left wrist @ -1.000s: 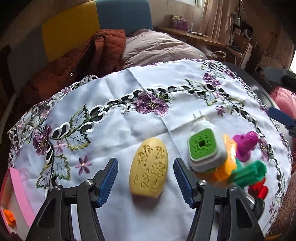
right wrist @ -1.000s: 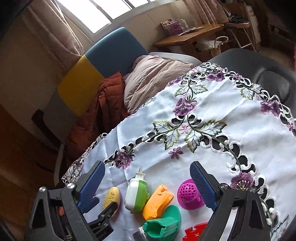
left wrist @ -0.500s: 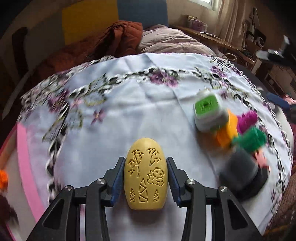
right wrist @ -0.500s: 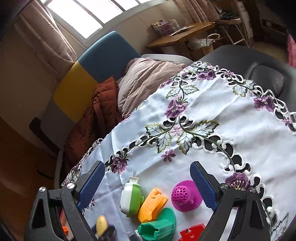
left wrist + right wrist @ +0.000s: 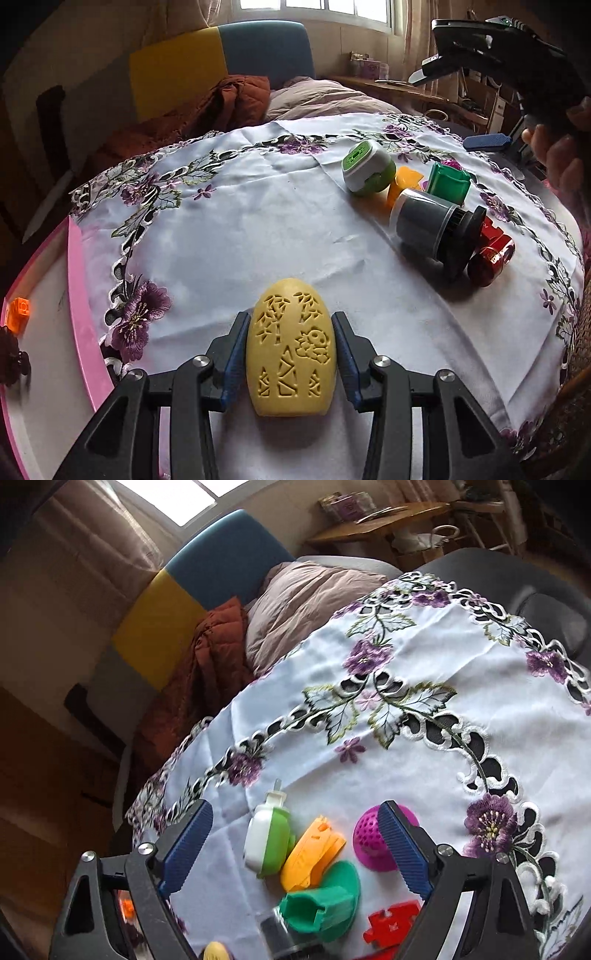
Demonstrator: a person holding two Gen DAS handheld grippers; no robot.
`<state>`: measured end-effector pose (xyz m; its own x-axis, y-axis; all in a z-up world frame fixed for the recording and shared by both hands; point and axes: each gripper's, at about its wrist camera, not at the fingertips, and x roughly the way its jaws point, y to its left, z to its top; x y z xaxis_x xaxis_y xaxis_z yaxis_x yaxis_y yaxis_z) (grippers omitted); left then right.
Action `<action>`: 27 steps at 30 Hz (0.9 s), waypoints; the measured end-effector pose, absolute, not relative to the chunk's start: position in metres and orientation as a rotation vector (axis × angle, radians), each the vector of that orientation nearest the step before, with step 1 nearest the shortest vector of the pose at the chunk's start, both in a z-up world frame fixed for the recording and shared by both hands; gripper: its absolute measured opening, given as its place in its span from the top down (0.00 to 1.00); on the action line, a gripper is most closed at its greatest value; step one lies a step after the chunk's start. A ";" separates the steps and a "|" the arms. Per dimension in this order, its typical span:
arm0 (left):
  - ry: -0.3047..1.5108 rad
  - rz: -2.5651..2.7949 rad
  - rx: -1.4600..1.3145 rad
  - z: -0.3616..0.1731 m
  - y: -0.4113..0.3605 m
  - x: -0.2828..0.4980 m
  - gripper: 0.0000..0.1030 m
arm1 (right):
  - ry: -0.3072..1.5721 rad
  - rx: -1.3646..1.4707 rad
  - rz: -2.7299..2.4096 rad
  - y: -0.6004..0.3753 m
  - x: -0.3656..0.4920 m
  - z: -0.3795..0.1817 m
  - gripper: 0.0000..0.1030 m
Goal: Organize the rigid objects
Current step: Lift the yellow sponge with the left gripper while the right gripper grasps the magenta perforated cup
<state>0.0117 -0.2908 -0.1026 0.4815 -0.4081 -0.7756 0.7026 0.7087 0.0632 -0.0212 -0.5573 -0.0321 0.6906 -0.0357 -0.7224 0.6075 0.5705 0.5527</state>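
Pinching a yellow oval plastic block with carved patterns (image 5: 291,350), the left claw (image 5: 290,363) is seen half-closed above the white embroidered cloth on the desk (image 5: 229,229). A pink-rimmed tray (image 5: 79,295) lies at the left edge. The right claw (image 5: 295,845) is spread wide, empty, over clustered plastic toys (image 5: 317,853).

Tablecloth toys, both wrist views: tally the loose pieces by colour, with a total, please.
Yellow: 1, carved oval, held in the left gripper
Green: 2, green-and-white piece, green holder
Orange: 1, clip
Magenta: 1, dome
Grey-black: 1, cylinder
Red: 2, puzzle piece, roller
Total: 8
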 end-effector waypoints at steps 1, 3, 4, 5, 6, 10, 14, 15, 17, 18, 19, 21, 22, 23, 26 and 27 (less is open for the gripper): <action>0.813 -0.702 0.400 -0.103 -0.290 0.011 0.57 | 0.727 0.881 -0.417 -0.556 -0.024 -0.028 0.12; 0.806 -0.703 0.390 -0.105 -0.289 0.010 0.57 | 0.726 0.876 -0.410 -0.556 -0.032 -0.021 0.13; 0.802 -0.704 0.389 -0.105 -0.288 0.009 0.57 | 0.741 0.868 -0.401 -0.556 -0.036 -0.018 0.15; 0.798 -0.706 0.385 -0.105 -0.288 0.009 0.57 | 0.754 0.853 -0.407 -0.556 -0.038 -0.016 0.17; 0.795 -0.707 0.379 -0.105 -0.287 0.009 0.57 | 0.775 0.830 -0.426 -0.557 -0.041 -0.014 0.18; 0.796 -0.714 0.366 -0.105 -0.285 0.010 0.57 | 0.866 0.804 -0.485 -0.564 -0.047 -0.022 0.41; 0.793 -0.716 0.362 -0.105 -0.284 0.008 0.57 | 0.924 0.819 -0.509 -0.569 -0.036 -0.041 0.42; 0.792 -0.717 0.363 -0.105 -0.283 0.008 0.57 | 0.931 0.814 -0.517 -0.569 -0.032 -0.043 0.42; 0.790 -0.716 0.363 -0.105 -0.283 0.007 0.57 | 0.935 0.808 -0.533 -0.570 -0.021 -0.051 0.42; 0.789 -0.716 0.363 -0.105 -0.283 0.007 0.57 | 0.943 0.794 -0.532 -0.570 -0.016 -0.057 0.42; 0.789 -0.717 0.362 -0.105 -0.283 0.007 0.57 | 0.962 0.767 -0.543 -0.569 -0.011 -0.063 0.44; 0.790 -0.720 0.356 -0.105 -0.282 0.007 0.57 | 1.043 0.697 -0.587 -0.566 -0.003 -0.077 0.66; 0.790 -0.720 0.355 -0.105 -0.282 0.007 0.57 | 1.082 0.687 -0.597 -0.567 -0.001 -0.083 0.66; 0.789 -0.720 0.355 -0.105 -0.282 0.007 0.57 | 1.090 0.682 -0.592 -0.569 0.000 -0.085 0.66; 0.795 -0.721 0.347 -0.106 -0.281 0.008 0.57 | 1.096 0.651 -0.596 -0.569 0.002 -0.087 0.66; 0.795 -0.720 0.347 -0.106 -0.281 0.008 0.57 | 1.107 0.648 -0.595 -0.569 0.003 -0.089 0.66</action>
<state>0.0081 -0.2813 -0.1057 0.4833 -0.4531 -0.7491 0.7009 0.7129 0.0210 0.0031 -0.5688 -0.0895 0.3331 -0.1127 -0.9361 0.7183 0.6735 0.1745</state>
